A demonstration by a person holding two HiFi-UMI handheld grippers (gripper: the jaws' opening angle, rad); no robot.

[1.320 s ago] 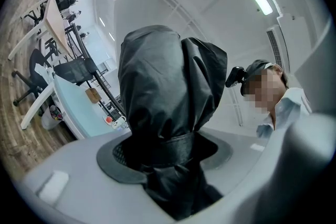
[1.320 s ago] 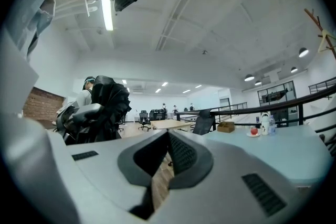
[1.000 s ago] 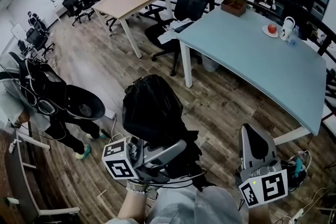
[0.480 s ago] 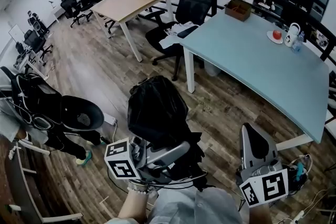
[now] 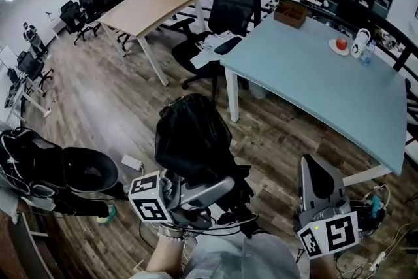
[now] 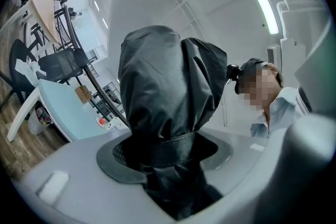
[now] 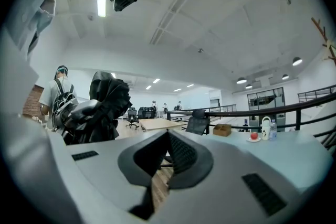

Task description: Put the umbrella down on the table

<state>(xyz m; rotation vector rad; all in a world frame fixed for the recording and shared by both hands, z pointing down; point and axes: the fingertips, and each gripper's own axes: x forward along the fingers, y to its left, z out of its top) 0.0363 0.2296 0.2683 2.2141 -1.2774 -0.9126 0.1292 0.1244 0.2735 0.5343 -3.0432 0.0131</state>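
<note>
The pale blue table (image 5: 313,75) stands ahead to my right, well apart, so I judge nothing can be set down yet. The folded black umbrella (image 5: 191,137) rides upright above the floor, my left gripper (image 5: 198,191) clamped round its gathered lower part for carrying. My right gripper (image 5: 318,173) hangs spare, jaws together on nothing.

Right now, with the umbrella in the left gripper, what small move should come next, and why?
Probably carry the black folded umbrella forward and to the right, toward the light blue table. The left gripper is clamped on it, but it hangs over the wood floor, short of the table's near edge.
</note>
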